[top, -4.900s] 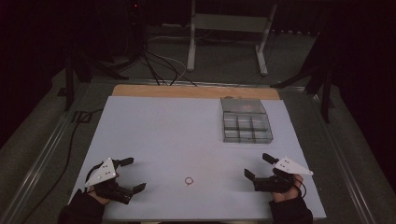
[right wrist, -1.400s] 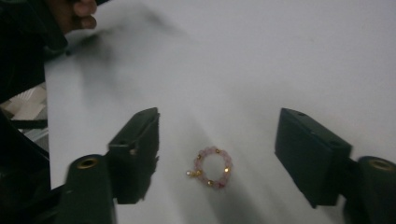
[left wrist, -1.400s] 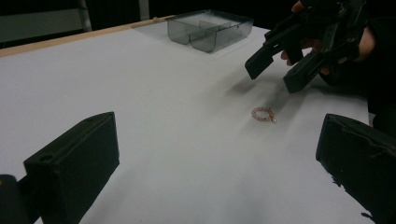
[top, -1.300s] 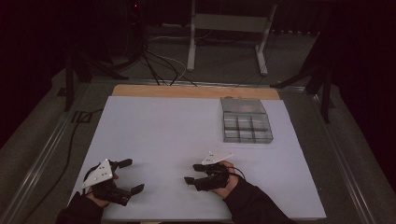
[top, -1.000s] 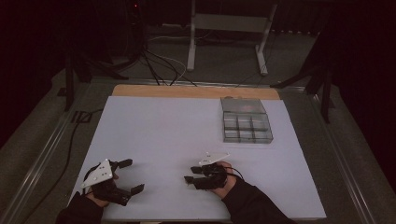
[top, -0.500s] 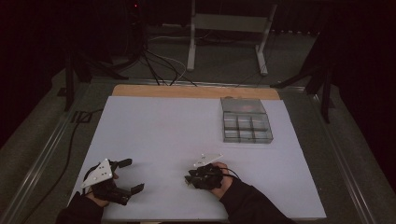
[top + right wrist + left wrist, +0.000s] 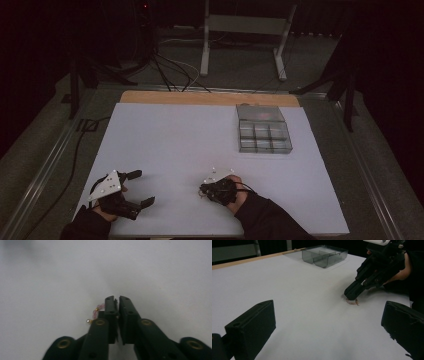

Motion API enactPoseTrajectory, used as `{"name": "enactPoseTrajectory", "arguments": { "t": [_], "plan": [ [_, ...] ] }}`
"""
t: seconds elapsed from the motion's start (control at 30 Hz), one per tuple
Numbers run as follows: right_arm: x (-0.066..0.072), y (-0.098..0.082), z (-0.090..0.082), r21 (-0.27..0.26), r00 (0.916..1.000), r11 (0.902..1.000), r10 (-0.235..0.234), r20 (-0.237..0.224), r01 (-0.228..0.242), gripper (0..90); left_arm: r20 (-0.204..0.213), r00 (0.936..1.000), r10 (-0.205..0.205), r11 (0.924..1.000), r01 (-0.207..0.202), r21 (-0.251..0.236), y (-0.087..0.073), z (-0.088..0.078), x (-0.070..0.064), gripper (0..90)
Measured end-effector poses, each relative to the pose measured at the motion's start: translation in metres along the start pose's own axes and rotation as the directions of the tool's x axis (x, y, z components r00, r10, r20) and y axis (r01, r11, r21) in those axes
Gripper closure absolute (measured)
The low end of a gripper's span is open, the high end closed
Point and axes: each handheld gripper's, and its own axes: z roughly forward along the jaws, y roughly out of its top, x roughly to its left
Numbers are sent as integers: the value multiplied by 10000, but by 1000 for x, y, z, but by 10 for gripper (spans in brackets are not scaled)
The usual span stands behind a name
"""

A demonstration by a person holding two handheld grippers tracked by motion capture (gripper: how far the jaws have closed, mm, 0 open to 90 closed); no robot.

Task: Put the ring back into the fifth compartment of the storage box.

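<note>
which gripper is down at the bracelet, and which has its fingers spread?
Right gripper: fingers nearly together at the small pink bracelet. Left gripper sits apart, fingers spread wide.

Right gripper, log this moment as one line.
right gripper: jaws shut on bracelet, at table | left gripper: open, idle | organizer box: untouched
</note>
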Motion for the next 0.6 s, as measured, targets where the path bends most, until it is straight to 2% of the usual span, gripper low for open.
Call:
{"name": "enactPoseTrajectory", "arguments": {
  "t": [0.13,0.27,0.37,0.6],
  "plan": [
    [1,1,0,61,10000,10000,-43,37,43,868,-10,10000,-22,10000,22,-10,0,0,0,6],
    [0,1,-1,73,9997,9996,259,-17,-259,869,-27,10000,-16,10000,16,-57,0,0,1,6],
    [1,3,-3,63,9996,9996,272,-69,-272,870,-33,10000,-13,9999,12,-167,0,0,1,6],
    [-3,9,-17,-455,9990,9980,441,-84,-445,869,-29,10000,-73,9996,72,-258,0,-1,1,6]
  ]
}}
